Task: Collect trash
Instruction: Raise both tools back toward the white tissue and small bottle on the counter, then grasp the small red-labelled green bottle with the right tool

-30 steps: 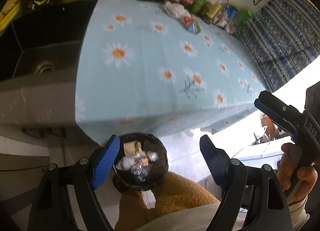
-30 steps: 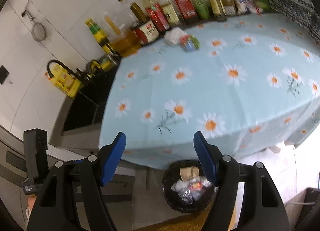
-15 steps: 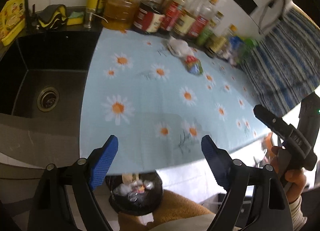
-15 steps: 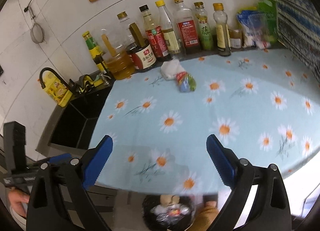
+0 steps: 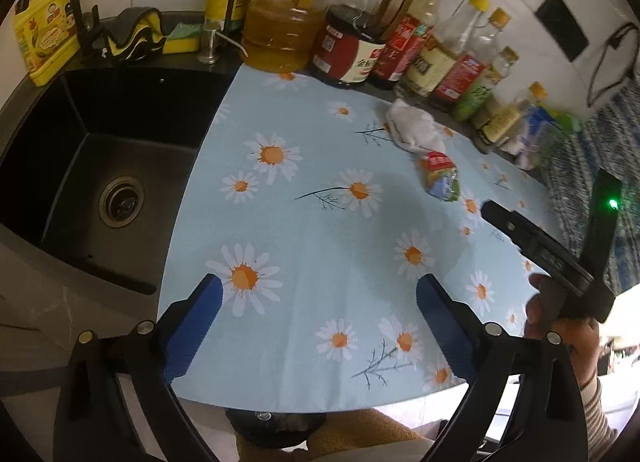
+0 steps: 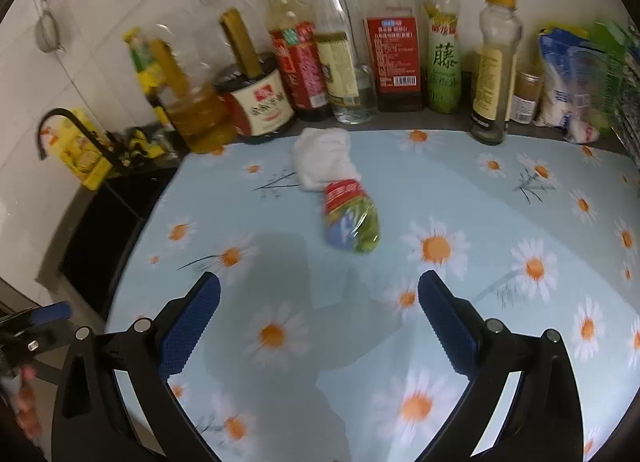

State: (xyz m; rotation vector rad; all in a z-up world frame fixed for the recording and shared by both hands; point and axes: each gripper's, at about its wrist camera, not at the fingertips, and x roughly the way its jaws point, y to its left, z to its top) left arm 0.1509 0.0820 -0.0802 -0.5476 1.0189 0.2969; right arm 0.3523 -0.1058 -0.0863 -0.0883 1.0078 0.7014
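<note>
A crumpled white tissue (image 6: 324, 157) and a red, green and blue snack wrapper (image 6: 351, 217) lie together on the daisy tablecloth (image 6: 460, 197) near the bottle row. They also show in the left wrist view, tissue (image 5: 414, 126) and wrapper (image 5: 441, 177). My right gripper (image 6: 319, 314) is open and empty, above the cloth, short of the wrapper. My left gripper (image 5: 318, 320) is open and empty over the cloth's front edge. The black trash bin (image 5: 276, 428) peeks out below the table edge.
A row of sauce and oil bottles (image 6: 320, 41) stands along the back wall. A black sink (image 5: 100, 165) lies left of the cloth, with a yellow bottle (image 5: 44, 37) and sponge behind it. Bagged goods (image 6: 576, 85) sit at the back right. The right gripper's body (image 5: 560, 258) shows at the right.
Both grippers have risen from over the trash bin and moved forward over the table. The bin has dropped almost out of view. The tissue and wrapper are now closer.
</note>
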